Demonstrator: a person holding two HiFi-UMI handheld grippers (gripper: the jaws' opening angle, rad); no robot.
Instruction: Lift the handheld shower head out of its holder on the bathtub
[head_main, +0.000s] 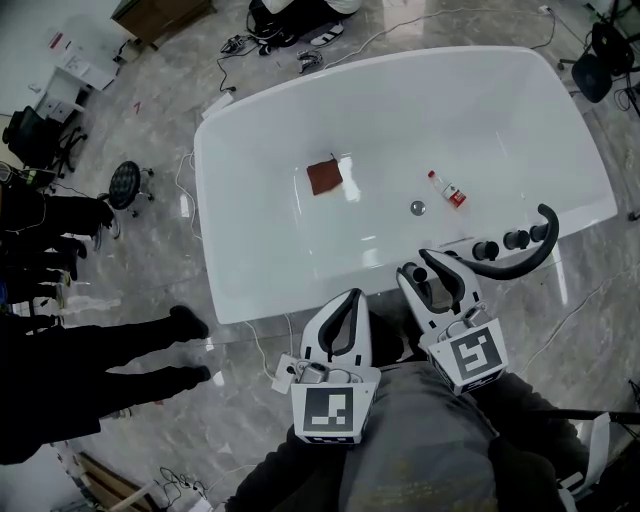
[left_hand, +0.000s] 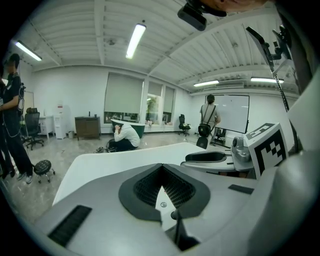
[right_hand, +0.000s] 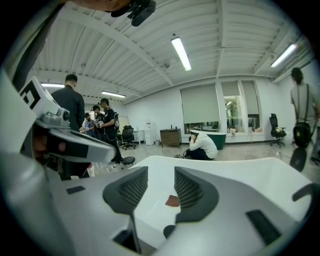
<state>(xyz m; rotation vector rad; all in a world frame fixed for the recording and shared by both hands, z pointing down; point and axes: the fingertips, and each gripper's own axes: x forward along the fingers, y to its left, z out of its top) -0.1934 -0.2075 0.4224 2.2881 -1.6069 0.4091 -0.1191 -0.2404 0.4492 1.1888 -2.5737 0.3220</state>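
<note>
Shower head, black and curved, resting in its holder on the bathtub near rim, towards the right corner. Right gripper just beside it at that rim, jaws apart with nothing between. Left gripper further left along the same rim, jaws clenched together, empty.

The small bottle bears print too small to read, and the left edge cuts off a bystander.

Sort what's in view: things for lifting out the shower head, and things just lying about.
For the job: shower head, bathtub, right gripper, left gripper.
Lying about: brown cloth, small bottle, both in the tub.
</note>
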